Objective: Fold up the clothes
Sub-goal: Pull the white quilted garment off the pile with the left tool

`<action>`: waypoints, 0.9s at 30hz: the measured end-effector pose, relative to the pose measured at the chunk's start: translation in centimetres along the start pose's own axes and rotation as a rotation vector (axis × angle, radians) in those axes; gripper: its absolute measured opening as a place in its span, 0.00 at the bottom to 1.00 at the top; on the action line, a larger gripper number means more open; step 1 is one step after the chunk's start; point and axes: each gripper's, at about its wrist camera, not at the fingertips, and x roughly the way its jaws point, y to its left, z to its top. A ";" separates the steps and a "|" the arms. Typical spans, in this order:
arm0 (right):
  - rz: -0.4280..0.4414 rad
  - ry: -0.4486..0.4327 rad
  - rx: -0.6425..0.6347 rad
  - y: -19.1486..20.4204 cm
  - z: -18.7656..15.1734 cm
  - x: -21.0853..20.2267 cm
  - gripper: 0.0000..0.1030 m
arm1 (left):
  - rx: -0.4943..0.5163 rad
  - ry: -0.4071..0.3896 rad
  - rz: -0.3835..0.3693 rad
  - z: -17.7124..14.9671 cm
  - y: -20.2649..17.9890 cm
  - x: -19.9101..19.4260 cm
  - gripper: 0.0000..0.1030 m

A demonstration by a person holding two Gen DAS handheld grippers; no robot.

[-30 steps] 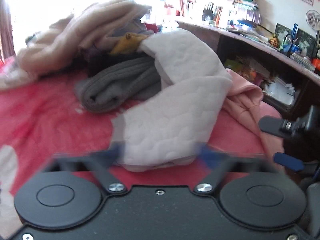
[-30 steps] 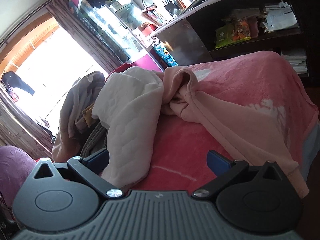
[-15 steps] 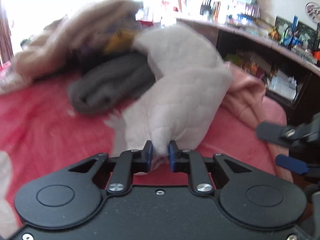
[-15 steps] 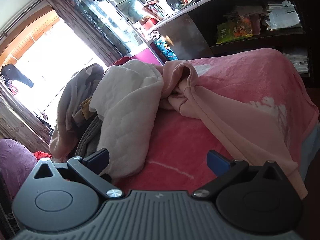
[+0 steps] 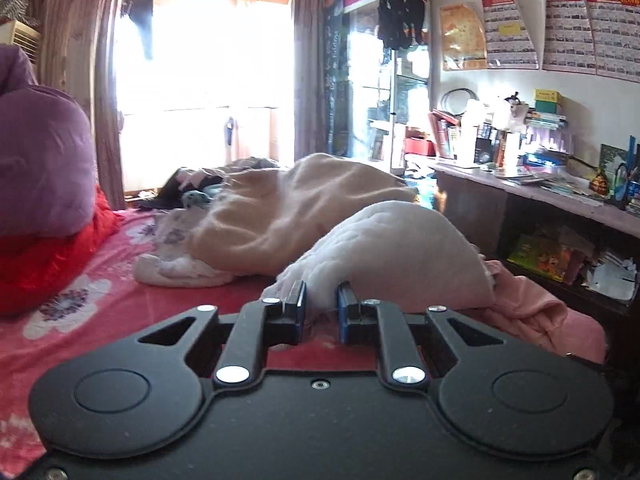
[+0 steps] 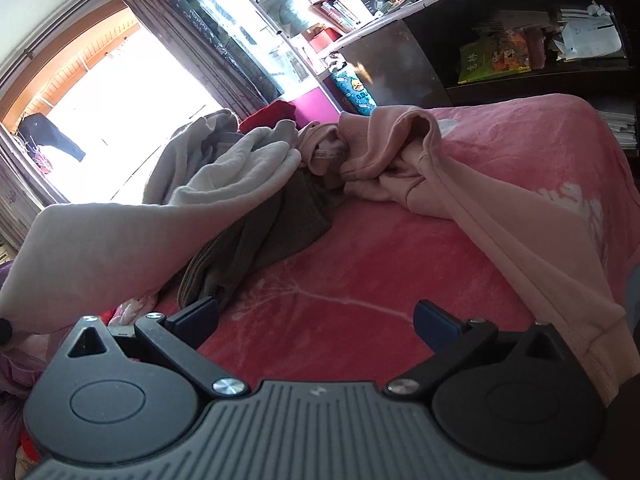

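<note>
The white quilted garment (image 5: 396, 248) hung lifted above the red fleece bedspread (image 6: 360, 272), its near edge clamped between the closed jaws of the left gripper (image 5: 320, 310). The right gripper (image 6: 316, 320) hovered wide open and empty, a pink sweatshirt (image 6: 460, 200) lying to its right.

White quilted garment (image 5: 400, 248); pink hoodie (image 6: 460, 192); grey knit (image 6: 272, 232); red bedspread (image 6: 400, 272), white flowers; blue-padded fingers (image 5: 344, 312).

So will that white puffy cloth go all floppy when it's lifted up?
Probably floppy: the white quilted cloth droops away in a soft hump from where the left gripper pinches it. It looks padded, so likely light and bulky. The fabric bunches between the jaws, so it seems unlikely to slip.
</note>
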 end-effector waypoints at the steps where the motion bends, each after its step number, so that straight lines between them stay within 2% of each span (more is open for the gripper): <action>1: 0.008 0.005 -0.008 0.3 -0.2 0.0 1.00 | -0.011 0.001 0.028 0.0 1.5 -0.3 0.14; 8: 0.049 0.037 -0.079 2.6 -1.2 0.1 1.00 | -0.102 0.035 0.247 -1.4 11.3 -2.8 0.14; 12: 0.166 0.114 -0.100 4.1 -1.8 0.7 1.00 | -0.142 0.068 0.362 -2.9 16.1 -4.5 0.14; 16: 0.252 0.170 -0.137 6.1 -2.8 1.1 1.00 | -0.191 0.079 0.450 -4.0 20.0 -6.6 0.13; 27: 0.315 0.222 -0.376 12.1 -5.8 1.1 1.00 | -0.330 0.164 0.658 -8.5 28.2 -11.4 0.14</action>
